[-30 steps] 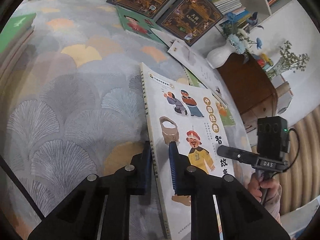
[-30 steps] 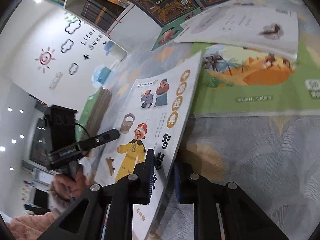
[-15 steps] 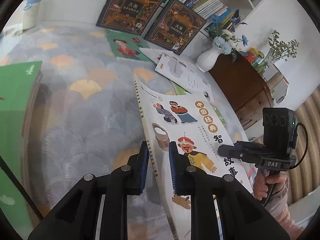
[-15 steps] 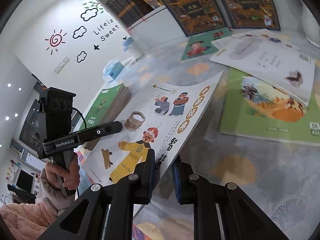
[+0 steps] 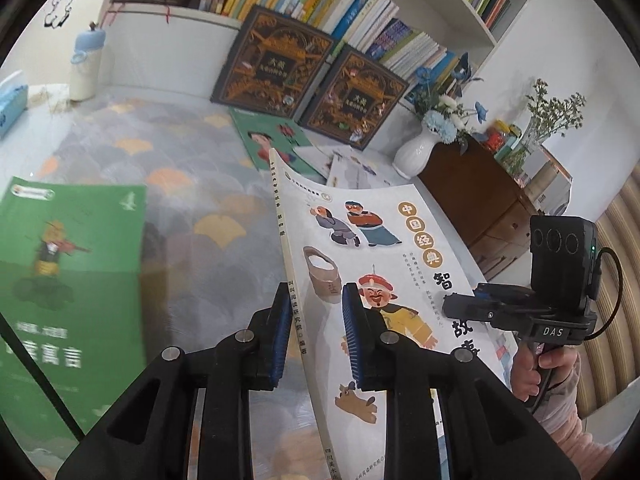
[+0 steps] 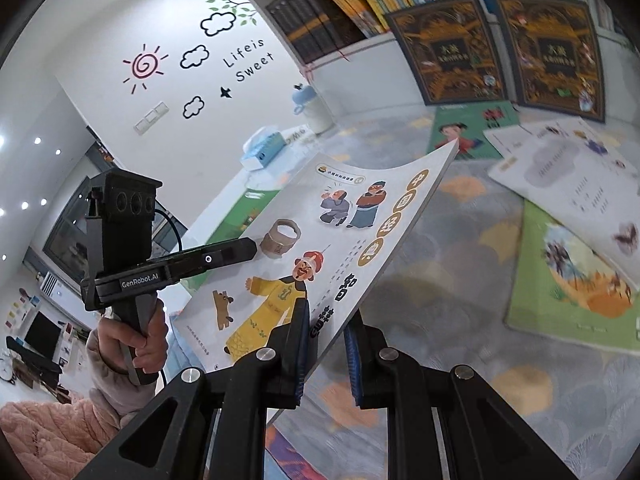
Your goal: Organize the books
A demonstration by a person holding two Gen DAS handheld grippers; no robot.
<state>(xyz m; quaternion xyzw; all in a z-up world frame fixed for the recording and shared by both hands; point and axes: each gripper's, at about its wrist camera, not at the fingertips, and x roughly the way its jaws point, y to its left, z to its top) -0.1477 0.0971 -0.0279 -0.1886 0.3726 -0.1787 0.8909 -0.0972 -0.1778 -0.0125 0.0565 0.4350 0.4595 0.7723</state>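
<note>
Item: thin white paperback picture book [image 5: 360, 248] with cartoon figures, lifted clear of the patterned grey carpet [image 5: 168, 168]. We grip it with both grippers: left gripper [image 5: 314, 336] jaws clamped on its spine edge, right gripper [image 6: 326, 344] jaws clamped on the opposite edge. Beyond the jaws: two dark ornate hardcover books [image 5: 276, 60] leaning against the white bookshelf [image 5: 440, 8].
</note>
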